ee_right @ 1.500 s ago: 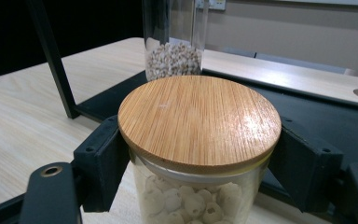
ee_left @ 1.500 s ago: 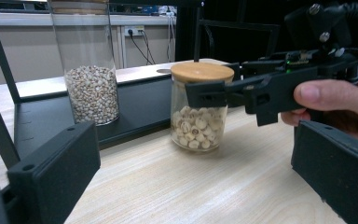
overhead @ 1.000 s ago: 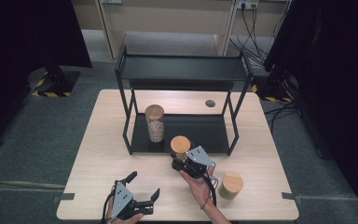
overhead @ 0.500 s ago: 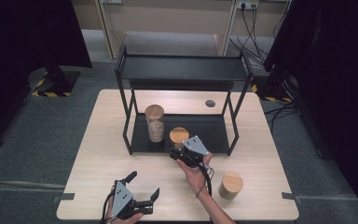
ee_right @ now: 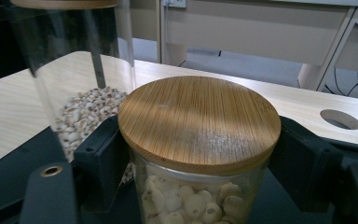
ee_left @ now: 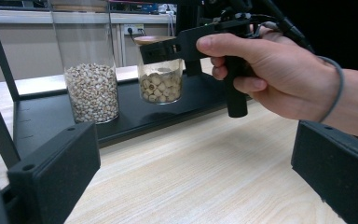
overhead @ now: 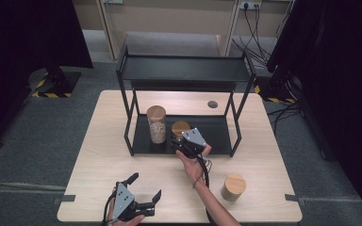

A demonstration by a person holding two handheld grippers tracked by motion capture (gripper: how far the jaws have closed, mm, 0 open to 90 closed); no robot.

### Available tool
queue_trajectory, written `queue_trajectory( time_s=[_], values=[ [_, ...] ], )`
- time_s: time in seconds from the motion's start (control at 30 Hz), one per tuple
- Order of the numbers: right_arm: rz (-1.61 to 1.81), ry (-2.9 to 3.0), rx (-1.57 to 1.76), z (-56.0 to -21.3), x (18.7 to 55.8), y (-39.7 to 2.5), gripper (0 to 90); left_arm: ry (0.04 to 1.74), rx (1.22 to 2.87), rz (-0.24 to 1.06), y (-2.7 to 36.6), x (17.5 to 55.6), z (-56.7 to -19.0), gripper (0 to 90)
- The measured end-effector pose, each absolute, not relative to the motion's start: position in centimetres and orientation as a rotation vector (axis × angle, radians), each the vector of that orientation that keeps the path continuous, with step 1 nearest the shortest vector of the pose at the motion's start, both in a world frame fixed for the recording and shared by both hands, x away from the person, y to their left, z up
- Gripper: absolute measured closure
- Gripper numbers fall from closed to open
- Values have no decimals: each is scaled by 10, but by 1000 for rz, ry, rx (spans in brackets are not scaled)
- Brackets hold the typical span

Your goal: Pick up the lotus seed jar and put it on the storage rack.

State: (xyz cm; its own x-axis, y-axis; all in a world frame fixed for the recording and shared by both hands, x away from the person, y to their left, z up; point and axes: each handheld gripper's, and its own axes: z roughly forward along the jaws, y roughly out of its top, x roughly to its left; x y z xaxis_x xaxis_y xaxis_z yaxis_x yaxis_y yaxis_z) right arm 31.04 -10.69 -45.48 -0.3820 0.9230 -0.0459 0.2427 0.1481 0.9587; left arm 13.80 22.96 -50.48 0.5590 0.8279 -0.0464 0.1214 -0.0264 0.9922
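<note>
Right now my right tongs (overhead: 181, 142) clamp the short jar (ee_right: 199, 154) of pale round seeds just under its bamboo lid, on the rack's lower shelf (overhead: 217, 134), just beside the tall grain jar (overhead: 156, 123). My left tongs (overhead: 146, 188) hover wide open, empty, over the bench (overhead: 103, 141).

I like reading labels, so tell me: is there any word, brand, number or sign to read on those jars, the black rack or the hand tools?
None can be read.
The short jar, tall jar and third jar: plain glass and wooden lids, no label.
The black rack and both grippers, left and right: no markings visible.
Yellow-black stripes on the floor: a warning pattern, no words.
</note>
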Motion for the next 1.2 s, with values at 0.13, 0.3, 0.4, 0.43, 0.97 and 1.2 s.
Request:
queue_trajectory(
  time_s=[0.13, 0.3, 0.4, 0.43, 0.97, 1.2],
  values=[
    [1272, 1745, 1121, -456, 314, -104, 254, 846, 1516, 689, 230, 139, -505, 7],
    [1263, 1753, 1137, -458, 321, -97, 254, 845, 1513, 690, 230, 138, -505, 7],
    [1255, 1754, 1148, -461, 325, -95, 254, 846, 1512, 688, 230, 138, -505, 7],
    [1251, 1754, 1149, -462, 327, -94, 254, 846, 1513, 688, 230, 138, -505, 7],
    [1275, 1761, 1190, -461, 330, -99, 147, 841, 1513, 690, 230, 138, -505, 6],
    [1308, 1730, 1230, -458, 315, -105, 53, 842, 1515, 690, 229, 138, -505, 7]
  ],
)
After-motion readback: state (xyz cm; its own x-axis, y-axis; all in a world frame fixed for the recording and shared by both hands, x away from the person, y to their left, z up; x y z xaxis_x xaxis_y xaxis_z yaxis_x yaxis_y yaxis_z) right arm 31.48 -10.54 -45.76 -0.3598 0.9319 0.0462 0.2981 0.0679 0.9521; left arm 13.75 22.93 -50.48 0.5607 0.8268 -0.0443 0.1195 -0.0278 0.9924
